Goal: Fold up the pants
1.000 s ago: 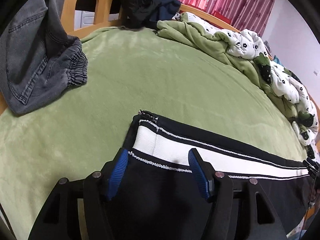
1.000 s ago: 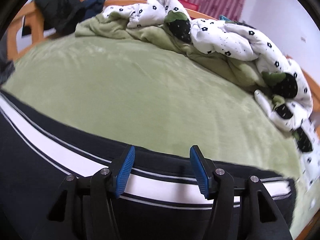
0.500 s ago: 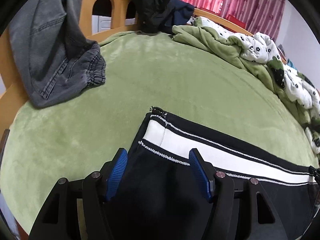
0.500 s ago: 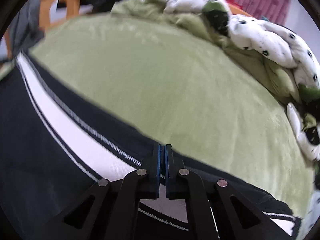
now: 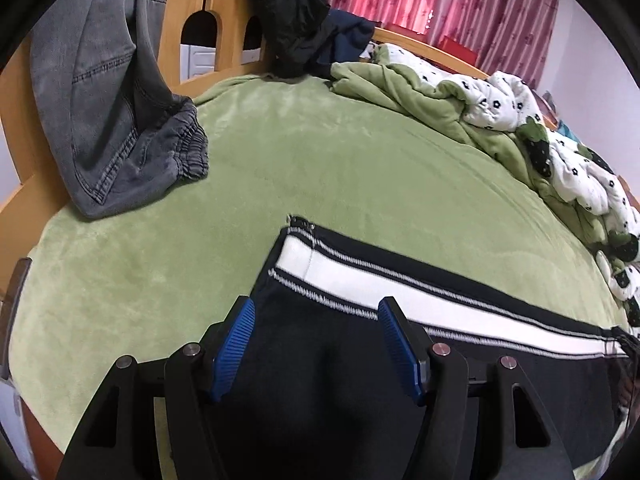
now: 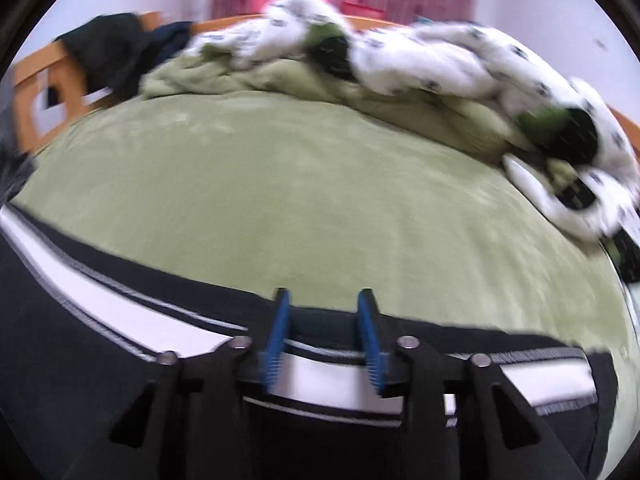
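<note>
The black track pants (image 5: 460, 308) with the white side stripe are laid flat along the near edge of the green bed blanket (image 5: 320, 168). The left gripper (image 5: 316, 344) is held wide apart above one end; the right gripper (image 6: 325, 340) is partly parted over the stripe, nothing clamped. A grasp is judged next. Grey jeans (image 5: 112, 92) are draped over the wooden bed frame (image 5: 172, 28); a rumpled quilt (image 6: 420, 64) and red curtains (image 5: 440, 4) are seen behind.

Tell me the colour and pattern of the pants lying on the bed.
The pants are black with a broad white side stripe edged by thin white lines, clearest in the left wrist view.
</note>
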Tool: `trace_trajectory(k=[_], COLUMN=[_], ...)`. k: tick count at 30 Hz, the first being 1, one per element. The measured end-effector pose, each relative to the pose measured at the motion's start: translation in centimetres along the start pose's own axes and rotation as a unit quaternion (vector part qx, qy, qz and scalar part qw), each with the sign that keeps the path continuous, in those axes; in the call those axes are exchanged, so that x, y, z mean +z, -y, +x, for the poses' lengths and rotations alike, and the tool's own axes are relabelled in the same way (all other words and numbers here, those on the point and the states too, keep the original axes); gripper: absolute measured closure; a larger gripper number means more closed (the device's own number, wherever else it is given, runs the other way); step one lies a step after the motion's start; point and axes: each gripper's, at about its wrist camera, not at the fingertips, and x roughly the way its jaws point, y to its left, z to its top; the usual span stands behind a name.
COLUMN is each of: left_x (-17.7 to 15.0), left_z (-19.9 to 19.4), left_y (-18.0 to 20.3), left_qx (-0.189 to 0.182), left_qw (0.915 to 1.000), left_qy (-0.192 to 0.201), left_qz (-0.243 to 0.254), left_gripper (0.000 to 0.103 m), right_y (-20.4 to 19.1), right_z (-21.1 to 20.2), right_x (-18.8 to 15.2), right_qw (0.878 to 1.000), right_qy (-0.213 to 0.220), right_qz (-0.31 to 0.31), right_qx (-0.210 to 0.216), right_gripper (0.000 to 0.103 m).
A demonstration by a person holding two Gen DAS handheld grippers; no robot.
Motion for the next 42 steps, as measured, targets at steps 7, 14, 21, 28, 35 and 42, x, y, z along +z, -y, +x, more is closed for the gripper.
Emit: trace_trajectory(k=[7,14,21,28,35,42], left_x=[-1.2,-3.7,-0.9,-0.1,-5.9,-11.3], left_z=[-1.5,-5.1,-10.4,-14.1,-10.6,-4.7], left_y=[-1.5,-4.9,-5.8,-3.4,-3.4,-5.2], left_qx=[-0.027,-0.053,-0.055,-0.055,-0.132,-0.162], left_qw=[0.9993,0.9981,0.9984,0.9975,0.9902,0.9770], left_qy=[-0.012,-0.014,-0.007,0.010,-0.038,-0.088], left_qz=[-0.021,-0.029,0.002,0.044,-0.028,-0.108], left_gripper=[0.041,0.041,0.041,0.041,0.041,0.043], right_y=[-1.7,-8.0,-13.9,-18.5,-18.6,-17.5], right_z=[0.0,-8.1,-11.8,-13.7,-14.3,-12.2], right_x=[0.9,1.1,0.4,-1.4,-4.7,-6.1], right_qw=[0.998,0.999,0.992,0.994,0.987,0.986], right_qy=[-0.043,0.011,-0.006,0.023,0.067,0.012], right_qz=[0.047,0.049,0.100,0.096,0.126,0.158], right_qx=[-0.019,-0.014,0.074,0.045,0.073,0.047], right_gripper=[0.068,0.051,0.037,0.026,0.011,0.010])
